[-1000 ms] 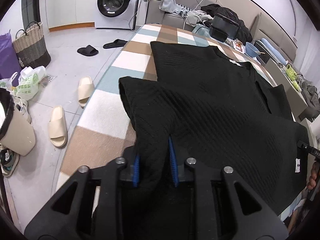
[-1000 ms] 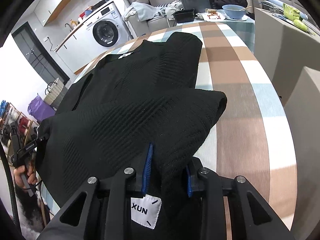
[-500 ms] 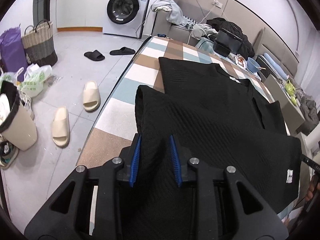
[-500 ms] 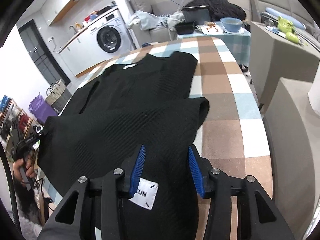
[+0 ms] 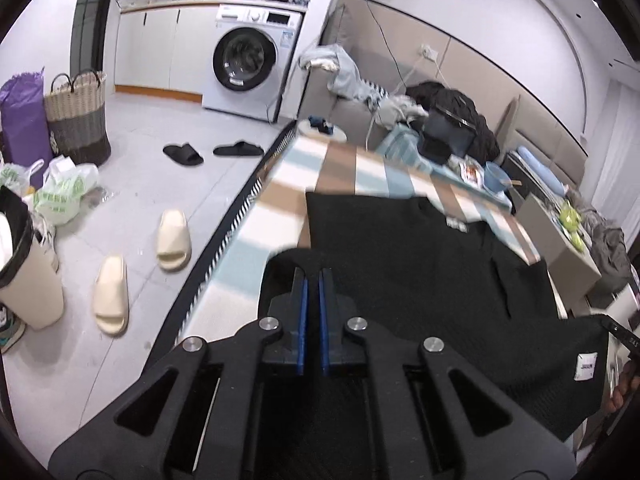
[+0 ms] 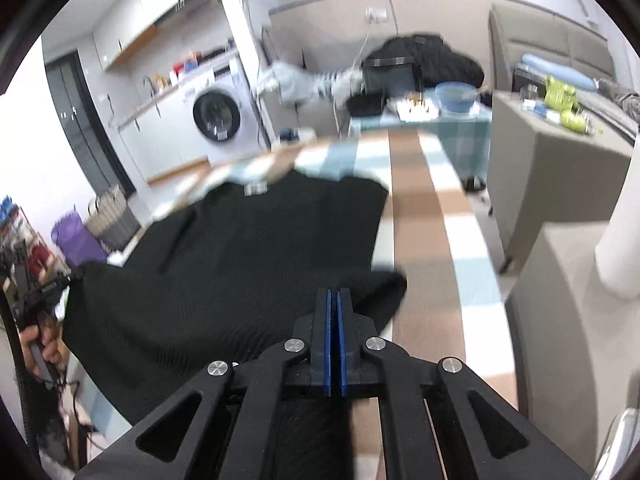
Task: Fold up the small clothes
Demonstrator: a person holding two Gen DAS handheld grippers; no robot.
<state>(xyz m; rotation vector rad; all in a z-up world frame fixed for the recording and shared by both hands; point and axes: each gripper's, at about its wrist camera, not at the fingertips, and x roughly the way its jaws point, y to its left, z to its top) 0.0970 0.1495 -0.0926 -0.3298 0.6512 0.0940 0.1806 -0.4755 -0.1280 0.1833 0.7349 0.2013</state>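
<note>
Release of the first fold, seen from both wrist cameras.

**Left side.** Your left gripper (image 5: 313, 275) has just been closing, and its blue pads now stand together with nothing between them. Half a second ago they straddled a pinch of the black top (image 5: 420, 280). That cloth is now free and lies below and ahead of the fingertips. The gripper has lifted clear of the fabric and points down and forward over the near left corner of the fold.

**Centre.** The black top lies on the checked tablecloth (image 5: 340, 168). Its near part is doubled back over its body, the folded edge runs across from one gripper to the other, and the white hem tag (image 5: 587, 366) faces up. The collar end with its neck label (image 5: 456, 224) remains flat at the far side. By this layout the first fold appears to be laid, and further folds remain before the top is compact.

**Right side.** Your right gripper (image 6: 333, 294) has also just been closing. Its pads meet on nothing, though a moment ago they stood wide around the cloth. It hangs above the near right corner of the black top (image 6: 240, 248), tilted down and forward, with bare tablecloth (image 6: 416, 200) to its right. This view is motion-blurred, so the far edges are unclear.
</note>
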